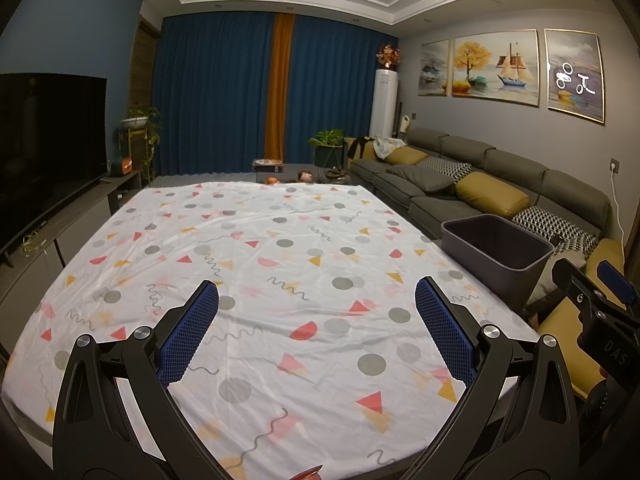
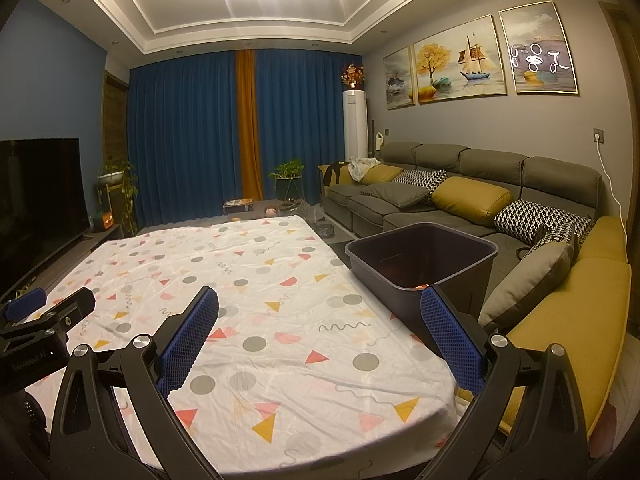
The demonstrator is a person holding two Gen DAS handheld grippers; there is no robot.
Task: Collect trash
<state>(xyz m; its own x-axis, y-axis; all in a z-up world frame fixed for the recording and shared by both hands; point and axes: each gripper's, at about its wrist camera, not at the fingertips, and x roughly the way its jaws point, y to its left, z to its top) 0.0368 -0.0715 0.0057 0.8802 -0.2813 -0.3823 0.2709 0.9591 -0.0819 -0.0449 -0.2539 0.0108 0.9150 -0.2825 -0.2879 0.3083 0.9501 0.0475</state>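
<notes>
2 grippers: both hang above the table with nothing between their blue pads.
Table (image 1: pixel 280 280): covered by a white cloth printed with grey dots, red and yellow triangles and squiggles; its top is bare in both views, apart from a small red-orange edge at the very bottom of the left wrist view, too cut off to identify.
Surroundings: a grey sofa (image 2: pixel 460 196) with yellow and patterned cushions runs along the right wall; a dark TV (image 1: pixel 44 140) stands at the left; blue curtains (image 1: pixel 216 96) with an orange strip close the far wall.
In the way: nothing lies between either gripper and the bin.
Left gripper (image 1: pixel 316 312): fingers spread wide, released, pointing forward over the middle of the cloth.
Right gripper (image 2: pixel 320 316): fingers spread wide, released, its right finger overlapping the bin's near wall in the right wrist view; it also shows at the right edge of the left wrist view.
Trash bin (image 2: pixel 424 264): dark grey, rectangular, upright, just beside the table's right edge, between table and sofa.
Bin contents: something orange-red shows dimly at the bottom; what it is cannot be told.
</notes>
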